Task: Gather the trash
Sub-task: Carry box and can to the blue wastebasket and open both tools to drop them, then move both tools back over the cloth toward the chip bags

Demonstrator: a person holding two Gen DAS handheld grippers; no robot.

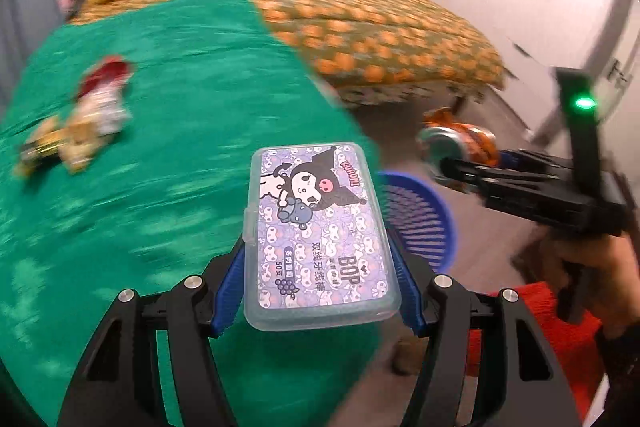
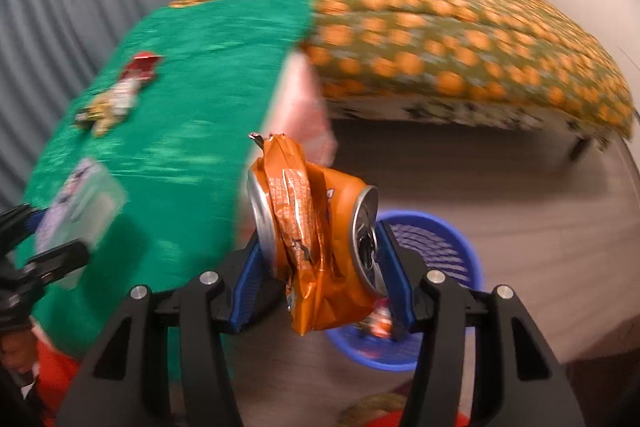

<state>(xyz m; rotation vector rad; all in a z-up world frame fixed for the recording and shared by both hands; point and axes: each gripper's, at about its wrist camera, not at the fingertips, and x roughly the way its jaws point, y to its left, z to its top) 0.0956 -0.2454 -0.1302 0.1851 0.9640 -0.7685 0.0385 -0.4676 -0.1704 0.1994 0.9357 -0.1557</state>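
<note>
Left gripper clamped on clear floss-pick box, over green tablecloth edge. Right gripper clamped on crushed orange can. Blue basket at 4 o'clock, half hidden behind can. Blurred wrappers at 10 o'clock, print unreadable. Bed at 1 o'clock, smeared.

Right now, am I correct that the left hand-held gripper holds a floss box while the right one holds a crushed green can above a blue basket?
Not quite: the can is orange, not green, as the right wrist view shows. The rest stands: the left hand-held gripper holds the floss box, and the right hand-held gripper is above the blue basket.
</note>
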